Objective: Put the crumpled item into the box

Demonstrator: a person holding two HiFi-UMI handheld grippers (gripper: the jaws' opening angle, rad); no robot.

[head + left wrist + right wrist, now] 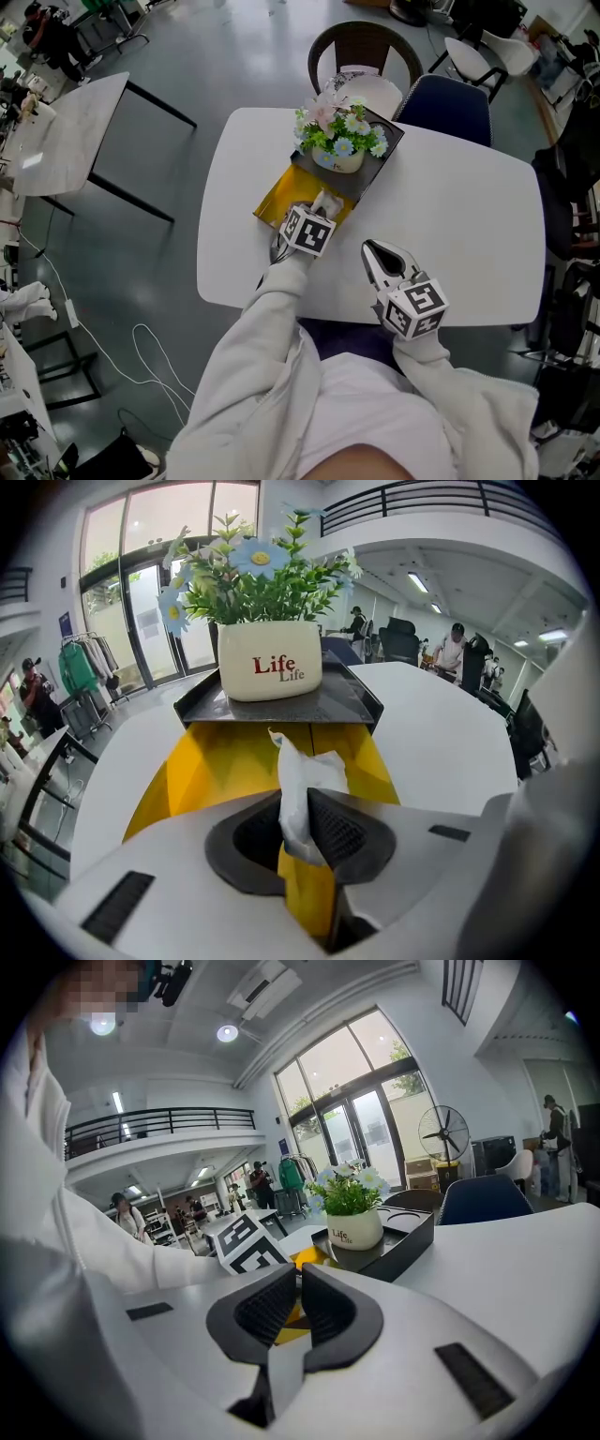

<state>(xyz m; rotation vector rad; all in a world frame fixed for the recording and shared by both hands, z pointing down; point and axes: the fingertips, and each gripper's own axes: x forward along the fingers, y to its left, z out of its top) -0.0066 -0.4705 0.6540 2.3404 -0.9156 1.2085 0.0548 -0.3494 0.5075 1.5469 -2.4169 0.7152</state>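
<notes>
**Desk:** What is your left gripper doing?

**Operator:** My left gripper point(298, 819) is almost closed, and the pads pinch a wad of crumpled white paper point(302, 778). The lower end of the wad sits between the pads and the loose upper end sticks up past the tips. I am pointing steeply down.

**Desk:** And where is that against the box?

**Operator:** I am right over it. The yellow box point(217, 761) lies open under the tips, and I can see its yellow floor through the slot below the jaws. The paper is in my grip above the box, not lying in it. From the head view, the gripper hangs over the near end of the box.

**Desk:** What is beyond it?

**Operator:** A black tray point(349, 701) sits at the far end of the box, and a white pot of flowers point(270, 671) stands on the tray. All of it is on the white table point(469, 216).

**Desk:** The right one?

**Operator:** My right gripper point(295, 1302) has its jaws pressed nearly together, with only a thin slit between the pads and nothing in it. It is over the near edge of the table, beside the left one and apart from the box. Two chairs point(448, 101) stand at the far side of the table.
</notes>
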